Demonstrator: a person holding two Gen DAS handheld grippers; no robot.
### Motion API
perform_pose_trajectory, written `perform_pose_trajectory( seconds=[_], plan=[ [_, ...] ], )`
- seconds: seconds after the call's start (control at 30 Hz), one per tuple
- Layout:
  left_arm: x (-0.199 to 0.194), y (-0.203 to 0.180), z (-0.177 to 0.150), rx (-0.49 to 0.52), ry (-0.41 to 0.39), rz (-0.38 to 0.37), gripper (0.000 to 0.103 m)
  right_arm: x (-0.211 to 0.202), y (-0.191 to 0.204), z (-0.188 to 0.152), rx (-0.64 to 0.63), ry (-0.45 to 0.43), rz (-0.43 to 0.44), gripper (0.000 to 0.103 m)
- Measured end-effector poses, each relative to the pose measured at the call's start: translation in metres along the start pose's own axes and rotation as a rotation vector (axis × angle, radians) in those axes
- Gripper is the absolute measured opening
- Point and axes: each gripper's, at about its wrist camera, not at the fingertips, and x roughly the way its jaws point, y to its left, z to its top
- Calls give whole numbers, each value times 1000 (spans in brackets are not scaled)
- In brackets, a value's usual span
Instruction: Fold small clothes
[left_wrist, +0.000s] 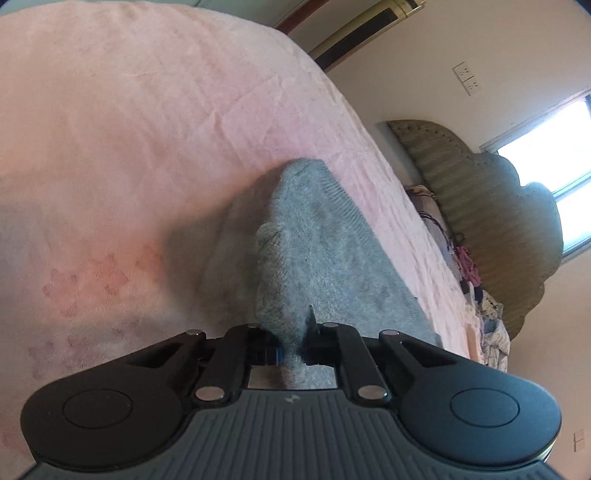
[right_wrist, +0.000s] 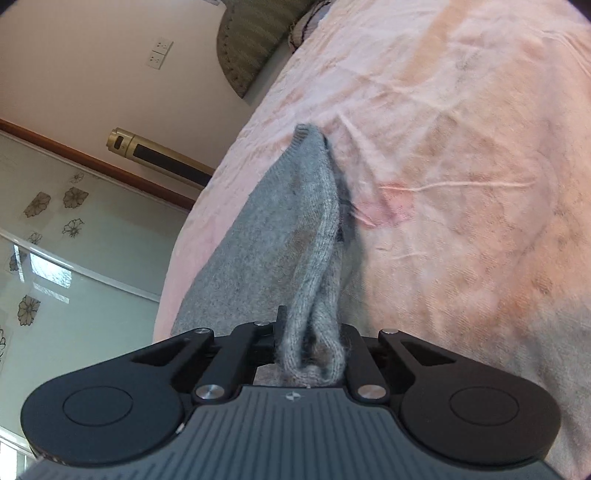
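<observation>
Bedspread (left_wrist: 147, 129) first, pink and wrinkled, filling most of both views, and it is the surface we are working on. Behind it we catch a padded headboard (left_wrist: 480, 206), a bright window (left_wrist: 554, 158) and a pile of loose clothes (left_wrist: 487, 325) by the pillows; from the right wrist we see a wardrobe door with flower stickers (right_wrist: 40, 206) and a gold cylinder (right_wrist: 155, 155) standing against the wall.

Next down in size, the grey knitted garment (left_wrist: 325, 258). It lies on the bedspread with its near end lifted, one edge pinched in each tool, the far corner touching the bed.

Our left gripper (left_wrist: 295, 343) is clamped on a bunched edge of the knit, jaws nearly together with fabric squeezed between them. Our right gripper (right_wrist: 310, 347) is likewise closed on a thicker roll of the same cloth, several layers gathered in its bite.

Now the risks, as we judge them. The right side holds a fat wad, so the layers could slide apart and one could drop out mid-fold. The knit is stretchy, so pulling the two ends unevenly would skew the crease. The fuzzy bedspread may drag on the far corner and wrinkle the fold.

Smallest last: a double wall socket (left_wrist: 467, 79), and a tiny pale logo on the left gripper body (left_wrist: 291, 400), too small to read. We can read no writing anywhere.
</observation>
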Motion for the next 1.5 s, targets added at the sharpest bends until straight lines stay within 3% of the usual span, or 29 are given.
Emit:
perform_pose_trajectory(
  seconds=[0.07,0.13,0.23,0.33,0.37,0.4,0.47,0.53,0.63,0.7,0.8,0.83,0.87,0.93,1.03,1.13,1.17,1.23,1.3,1.37,1.43,1.5],
  plan=[
    [-14,2,3,-2,10,-42,8,-15,5,5,-3,-2,41,12],
    [-20,10,0,15,32,-27,8,-29,3,7,-1,21,49,12],
    [-5,36,-10,11,107,54,8,-35,-14,-5,-1,68,-13,12],
    [-19,37,-7,32,80,52,13,-32,-26,-15,32,113,-44,16],
    [-28,31,-5,79,51,78,18,-37,-23,-14,30,103,-54,26],
    [-39,23,-3,144,-6,115,19,-45,-18,-10,8,73,-65,49],
    [-54,2,0,272,-132,155,22,-64,-1,2,-86,-68,-114,81],
    [-48,-27,-1,412,-198,166,29,-67,23,16,-212,-137,-142,81],
    [4,-71,-8,619,-165,136,52,-31,58,33,-342,-113,-118,84],
    [46,-92,-18,738,-147,163,55,8,75,37,-422,-76,-110,92],
    [98,-103,-29,901,-101,281,58,71,93,38,-589,-63,-238,92],
    [108,-99,-27,898,-81,306,61,86,93,36,-644,-62,-308,92],
    [107,-91,-23,851,-94,281,71,100,89,35,-684,-42,-363,93],
    [105,-77,-16,846,-89,238,74,113,67,34,-702,-20,-435,102],
    [101,-73,-18,864,-100,221,74,102,52,41,-658,-56,-400,103],
    [94,-89,-21,864,-71,258,72,108,59,35,-706,-38,-448,103],
    [88,-96,-19,850,-52,237,73,106,62,35,-688,-42,-451,103],
    [77,-111,-16,848,-89,164,73,93,69,35,-642,-64,-432,99],
    [87,-131,-11,895,-144,153,83,84,83,35,-635,-100,-354,103],
    [114,-142,-2,904,-126,189,84,91,98,36,-670,-84,-326,103],
    [149,-142,13,873,-47,248,84,109,106,41,-700,-56,-337,103],
    [178,-131,23,856,-1,348,87,131,103,48,-692,-3,-383,103]
  ],
)
